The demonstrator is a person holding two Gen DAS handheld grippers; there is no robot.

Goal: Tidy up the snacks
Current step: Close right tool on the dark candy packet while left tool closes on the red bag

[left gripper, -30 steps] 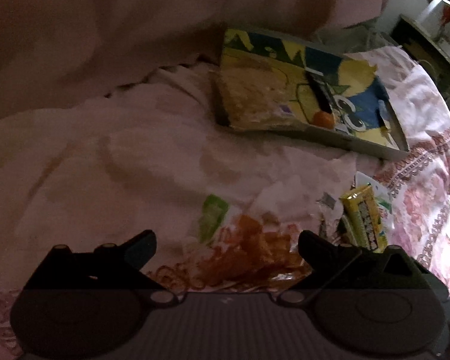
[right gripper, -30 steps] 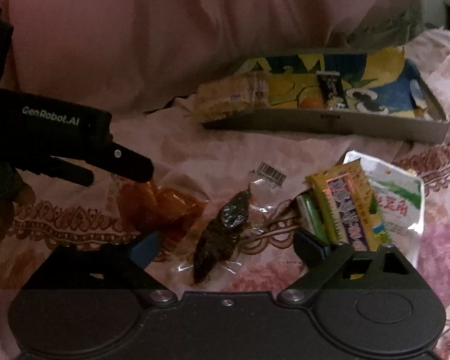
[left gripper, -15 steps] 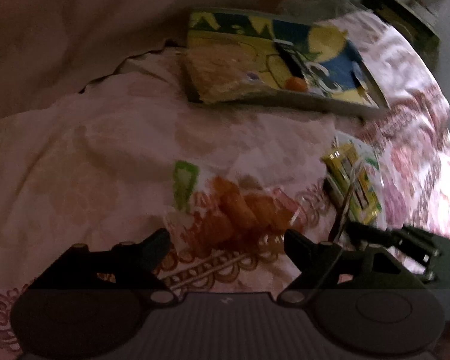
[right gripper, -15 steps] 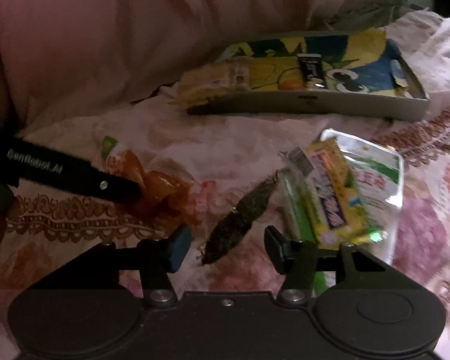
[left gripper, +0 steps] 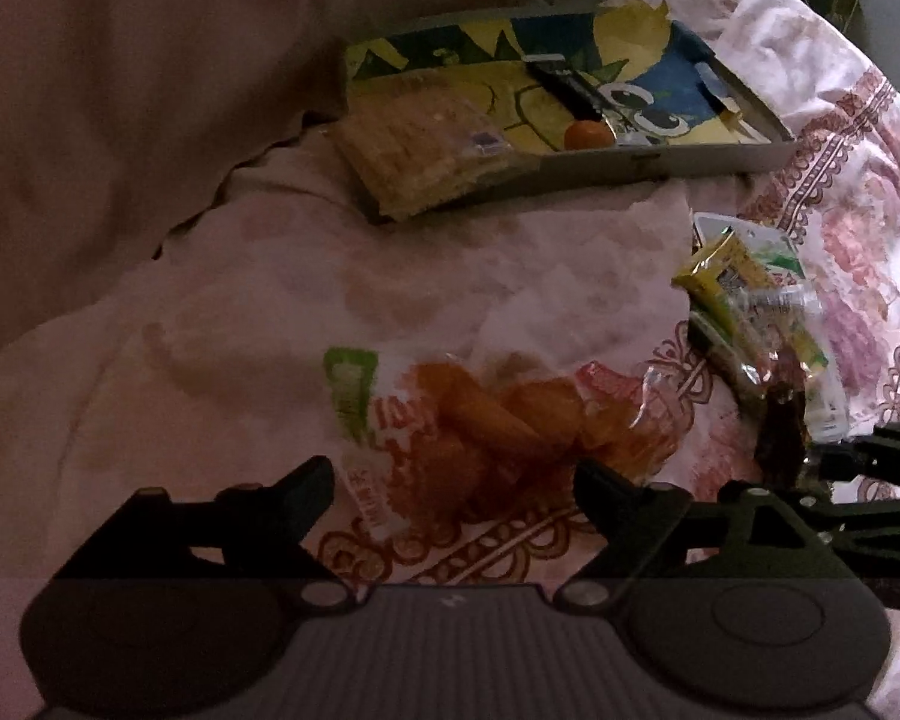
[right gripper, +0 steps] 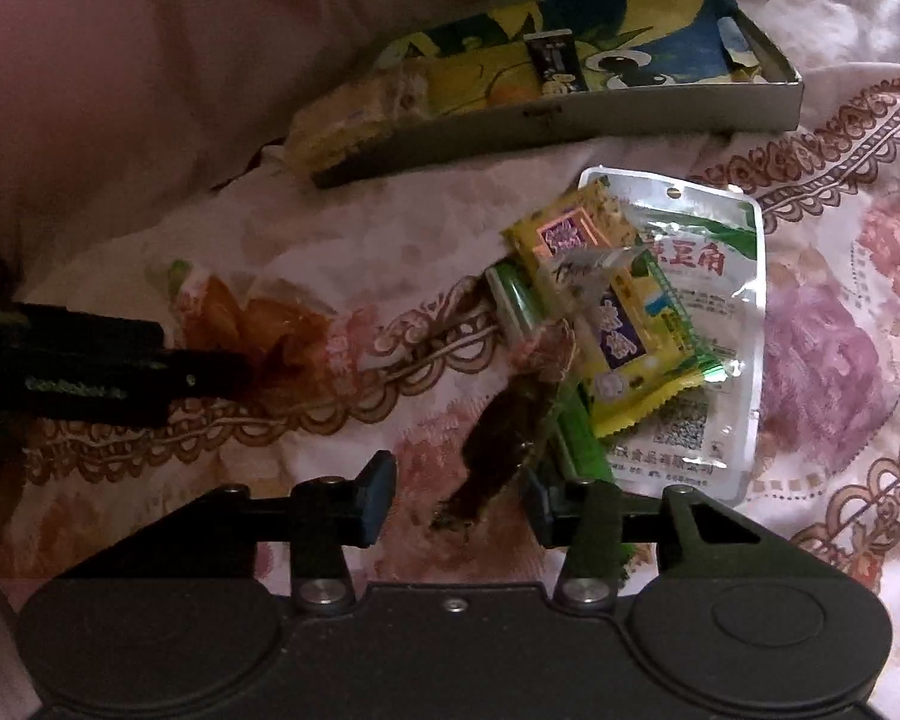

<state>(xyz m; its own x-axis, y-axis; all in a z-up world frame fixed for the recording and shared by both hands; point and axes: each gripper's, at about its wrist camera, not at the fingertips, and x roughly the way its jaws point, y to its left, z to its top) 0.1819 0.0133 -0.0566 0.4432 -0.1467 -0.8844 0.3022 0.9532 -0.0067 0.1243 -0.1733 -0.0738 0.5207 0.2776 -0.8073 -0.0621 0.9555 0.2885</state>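
- Orange snack bag (left gripper: 486, 414), clear, crumpled, at 6 o'clock on the bedspread.
- Dark snack (right gripper: 498, 444), clear wrapper, lying aslant at 6 o'clock.
- Yellow packet (right gripper: 606, 312) atop white pouch (right gripper: 714, 300), 3 o'clock.
- Tray (right gripper: 570, 120), 12 o'clock, holds biscuits (left gripper: 414, 150).

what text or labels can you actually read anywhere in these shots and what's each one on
"GenRobot.AI", blurred but just legible, on the side of the left claw.
Large red Chinese characters on the white and green pouch: too soft to read surely.
Characters on the yellow packet: blurred.
Red print on the orange snack bag: unreadable.
Barcode and QR code on the pouch: no digits legible.
Tray print: cartoon art only.
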